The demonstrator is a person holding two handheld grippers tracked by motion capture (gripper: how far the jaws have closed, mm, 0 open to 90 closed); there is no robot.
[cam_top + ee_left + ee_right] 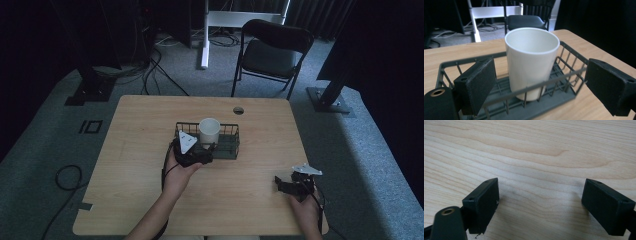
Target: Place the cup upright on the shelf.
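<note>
A white cup (209,131) stands upright inside a dark wire basket (231,148) at the middle of the wooden table. My left gripper (206,152) is at the basket's near left edge, open. In the left gripper view the cup (531,62) stands behind the basket's front rail (564,80), and the gripper (539,83) has its jaws spread wide on either side of the cup, clear of it. My right gripper (281,184) rests low over bare wood at the near right of the table, open. In the right gripper view it (540,203) holds nothing.
The table (150,190) has a cable hole (238,110) near its far edge. A black folding chair (270,52) stands beyond the table, with a white stand leg (205,35) to its left. Cables lie on the grey carpet (65,175) at the left.
</note>
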